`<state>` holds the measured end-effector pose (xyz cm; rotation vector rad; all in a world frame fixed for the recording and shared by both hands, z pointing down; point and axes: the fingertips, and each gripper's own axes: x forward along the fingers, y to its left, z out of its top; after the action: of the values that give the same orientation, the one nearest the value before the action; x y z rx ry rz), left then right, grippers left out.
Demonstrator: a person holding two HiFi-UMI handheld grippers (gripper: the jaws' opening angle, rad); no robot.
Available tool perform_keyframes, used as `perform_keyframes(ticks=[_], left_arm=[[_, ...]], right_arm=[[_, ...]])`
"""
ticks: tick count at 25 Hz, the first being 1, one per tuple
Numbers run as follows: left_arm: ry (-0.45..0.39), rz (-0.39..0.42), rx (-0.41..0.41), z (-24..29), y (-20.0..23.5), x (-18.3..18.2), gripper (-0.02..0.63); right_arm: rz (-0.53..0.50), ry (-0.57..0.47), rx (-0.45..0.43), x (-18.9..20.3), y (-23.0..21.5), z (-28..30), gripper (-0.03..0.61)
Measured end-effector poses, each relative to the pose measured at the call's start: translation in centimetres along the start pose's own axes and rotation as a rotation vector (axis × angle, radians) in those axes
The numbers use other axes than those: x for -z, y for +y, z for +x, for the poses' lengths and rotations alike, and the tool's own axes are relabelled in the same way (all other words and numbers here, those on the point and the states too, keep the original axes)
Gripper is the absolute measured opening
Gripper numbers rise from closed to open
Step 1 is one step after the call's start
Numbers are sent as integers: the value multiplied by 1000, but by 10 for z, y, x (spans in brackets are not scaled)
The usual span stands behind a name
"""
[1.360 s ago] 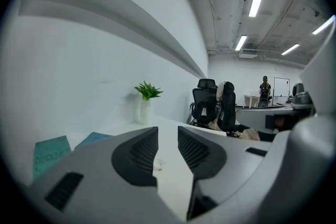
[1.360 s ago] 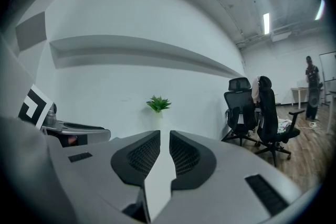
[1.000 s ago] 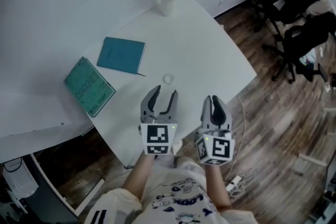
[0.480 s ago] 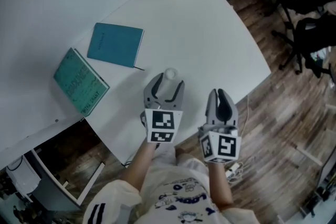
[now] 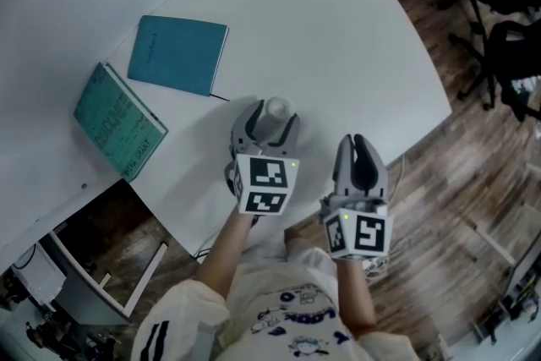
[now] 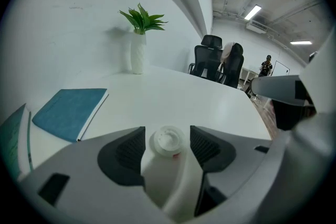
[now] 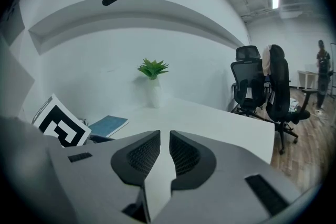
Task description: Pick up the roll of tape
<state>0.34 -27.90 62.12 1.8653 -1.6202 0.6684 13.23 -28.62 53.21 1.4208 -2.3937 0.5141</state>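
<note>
My right tongs [image 5: 362,150] are held near the table [image 5: 338,55] edge, jaws almost together with nothing between them. My left tongs [image 5: 267,124] are opening, jaws spread either side of the roll of tape [image 6: 168,140], which stands on the table. A teal notebook [image 5: 179,55] lies beyond.

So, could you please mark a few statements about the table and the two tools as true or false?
1. The roll of tape stands between the left tool's jaws. True; those jaws are opening, not pressing it.
2. A teal notebook and a teal book lie on the white table. True.
3. The right tool grips the teal notebook. False: it is shut and empty.
4. The plant stands on the floor. False: it is on the table.
</note>
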Motion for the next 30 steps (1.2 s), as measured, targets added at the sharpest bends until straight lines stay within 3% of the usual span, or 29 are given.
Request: perform_keyframes(ticks=[16, 20, 26, 30], left_arm=[[75, 76, -11, 13, -2, 12, 244], [78, 90, -6, 14, -5, 13, 204], [82, 63, 1, 15, -6, 14, 202], [33, 11, -6, 3, -5, 3, 202]], right_arm=[[12, 27, 6, 12, 0, 15, 54], [13, 28, 12, 15, 1, 15, 54], [9, 17, 17, 11, 1, 11, 54], [1, -5, 17, 3, 5, 4, 54]])
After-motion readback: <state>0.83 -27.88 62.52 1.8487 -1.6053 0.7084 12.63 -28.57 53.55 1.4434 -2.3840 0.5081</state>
